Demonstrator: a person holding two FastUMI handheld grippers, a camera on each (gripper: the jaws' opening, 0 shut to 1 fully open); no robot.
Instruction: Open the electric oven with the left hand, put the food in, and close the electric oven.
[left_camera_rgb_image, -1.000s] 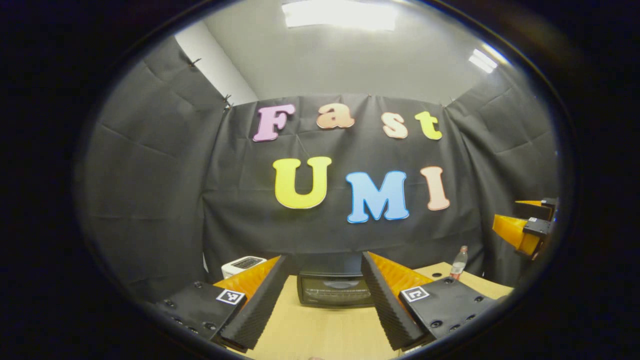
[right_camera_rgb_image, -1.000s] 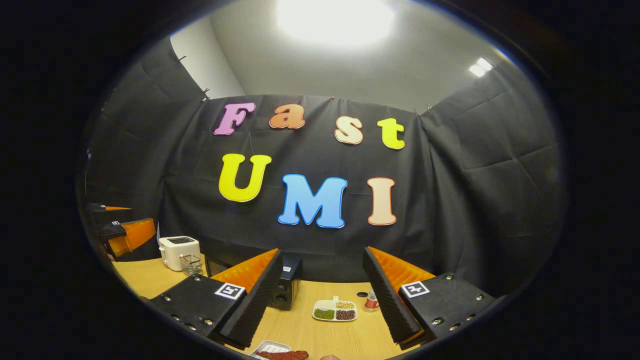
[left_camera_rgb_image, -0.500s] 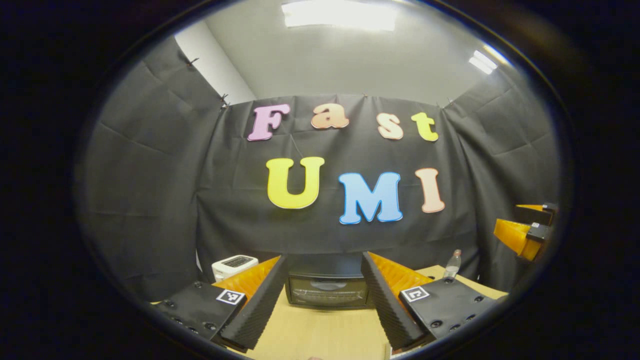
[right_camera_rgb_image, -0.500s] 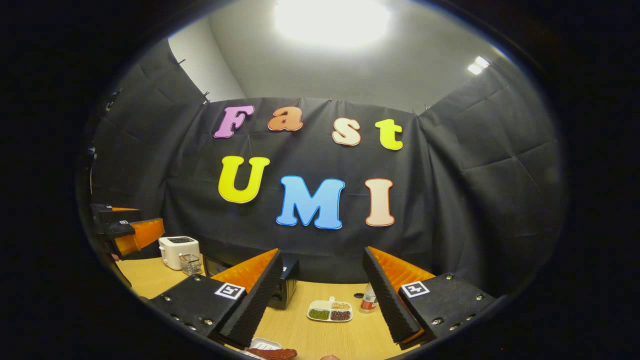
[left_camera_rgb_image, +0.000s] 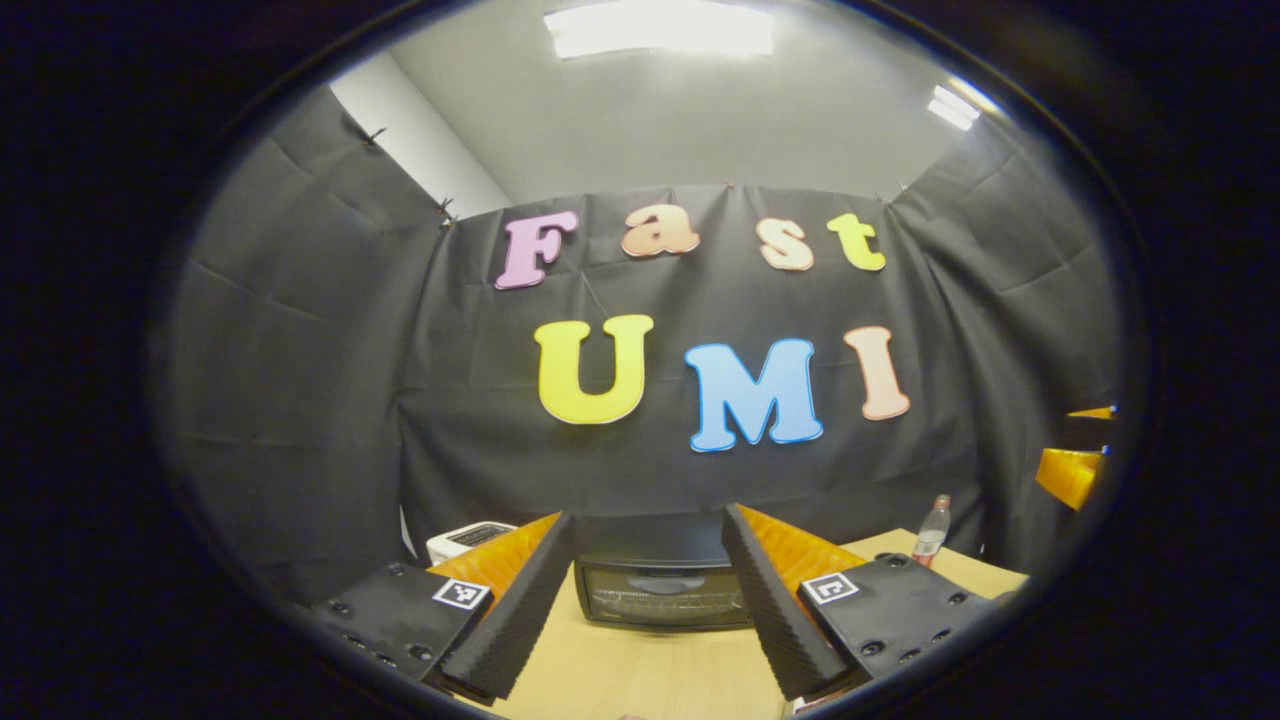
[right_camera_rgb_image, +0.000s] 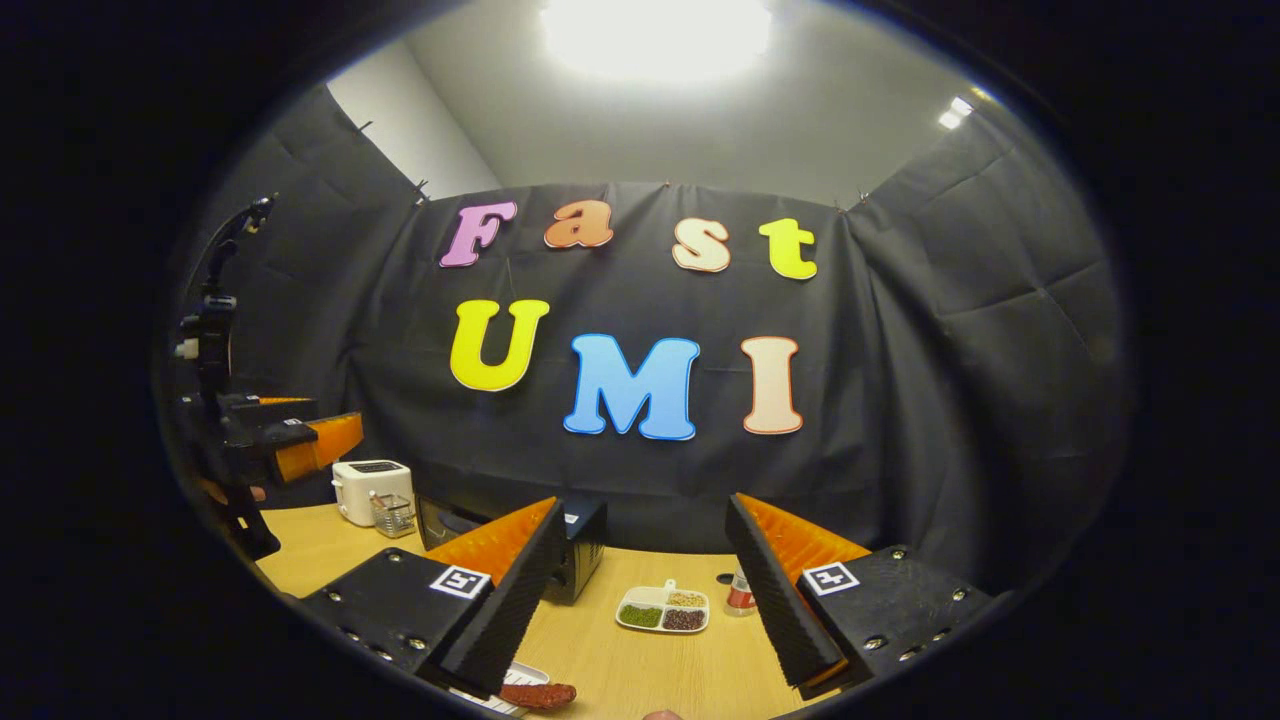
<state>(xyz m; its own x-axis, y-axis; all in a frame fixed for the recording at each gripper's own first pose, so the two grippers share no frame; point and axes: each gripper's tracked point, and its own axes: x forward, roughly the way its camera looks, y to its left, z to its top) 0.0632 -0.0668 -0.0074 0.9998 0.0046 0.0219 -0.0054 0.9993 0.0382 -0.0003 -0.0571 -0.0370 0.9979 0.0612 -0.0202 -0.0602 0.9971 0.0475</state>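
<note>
Black oven (left_camera_rgb_image: 662, 585), door shut, well ahead between my left tongs (left_camera_rgb_image: 648, 610), wide open and empty; food (right_camera_rgb_image: 537, 694) nearer than the oven, below my right tongs (right_camera_rgb_image: 645, 610), likewise wide and empty; I should approach the door's top edge squarely.

The table (left_camera_rgb_image: 650, 670) at the bottom of the frame looks like pale, matt wood grain. The oven (left_camera_rgb_image: 662, 590) has a glossy glass door in a dark casing. The toaster (right_camera_rgb_image: 372, 490) at lower left seems smooth white plastic. The wall cloth is matt, creased.
</note>
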